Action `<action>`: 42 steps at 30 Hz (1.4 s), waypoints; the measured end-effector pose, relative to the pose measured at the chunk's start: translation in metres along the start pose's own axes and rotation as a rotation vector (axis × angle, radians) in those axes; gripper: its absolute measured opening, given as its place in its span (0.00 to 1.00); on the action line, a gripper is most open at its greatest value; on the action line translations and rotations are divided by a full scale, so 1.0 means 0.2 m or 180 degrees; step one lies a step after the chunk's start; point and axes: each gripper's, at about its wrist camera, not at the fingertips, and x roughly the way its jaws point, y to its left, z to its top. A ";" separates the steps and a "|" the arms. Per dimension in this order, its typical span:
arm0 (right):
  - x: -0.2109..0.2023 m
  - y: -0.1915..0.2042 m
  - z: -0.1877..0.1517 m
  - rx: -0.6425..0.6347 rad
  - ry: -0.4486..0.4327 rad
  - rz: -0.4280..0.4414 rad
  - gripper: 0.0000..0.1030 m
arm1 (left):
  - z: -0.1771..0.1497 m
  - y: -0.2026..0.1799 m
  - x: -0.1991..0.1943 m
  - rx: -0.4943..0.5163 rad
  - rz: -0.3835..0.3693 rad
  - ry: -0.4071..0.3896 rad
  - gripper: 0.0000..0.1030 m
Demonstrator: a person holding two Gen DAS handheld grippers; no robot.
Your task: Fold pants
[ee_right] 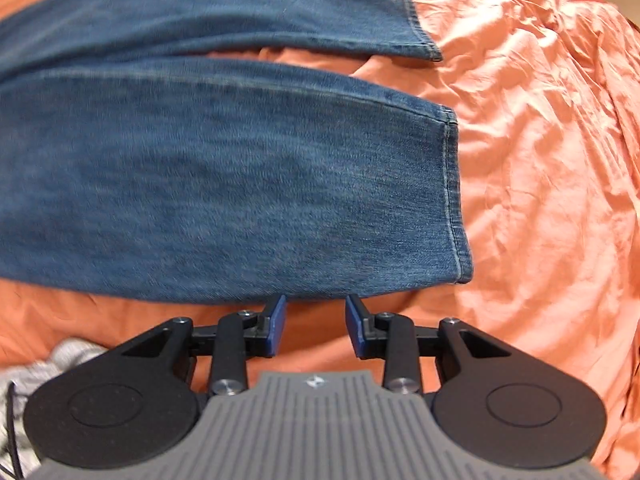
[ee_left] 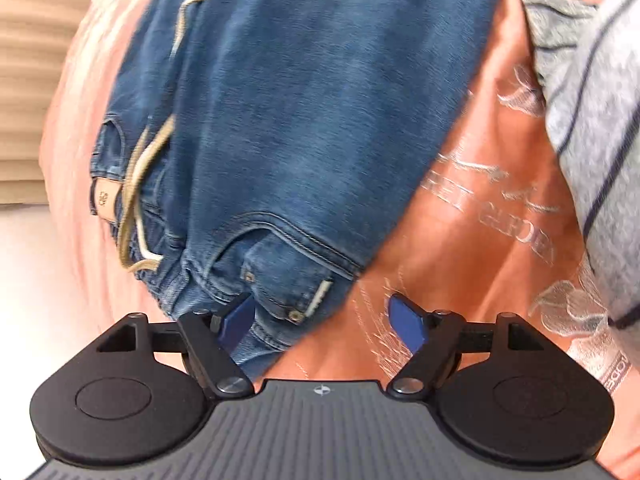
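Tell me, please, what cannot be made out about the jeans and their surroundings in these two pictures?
- Jeans, left wrist view: the legs run off the top edge.
- Jeans, right wrist view: the waist is cut off by the left edge.
- Patch, left wrist view: its mark is too small and blurred to read.
- Grey garment, left wrist view: cut off by the right edge, so its kind is unclear.

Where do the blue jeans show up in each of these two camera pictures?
Left wrist view: the jeans fill the upper middle, waistband and pocket by the open left gripper.
Right wrist view: both legs stretch from the left, hems on the right, above the open right gripper.
Shared landmark: the orange bedsheet.
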 end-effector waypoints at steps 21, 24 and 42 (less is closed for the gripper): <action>-0.68 -0.14 0.05 -0.1626 0.0098 -0.0110 0.41 | 0.13 0.28 -0.22 -0.1154 0.0452 -0.0362 0.16; -0.52 -0.07 -0.02 -0.1922 -0.0047 -0.0121 0.37 | 0.17 0.36 -0.27 -0.1538 0.0564 -0.0461 0.16; 0.06 0.16 -0.22 -0.3101 -0.0914 -0.0757 0.00 | 0.18 0.56 -0.29 -0.2473 0.0698 -0.0304 0.16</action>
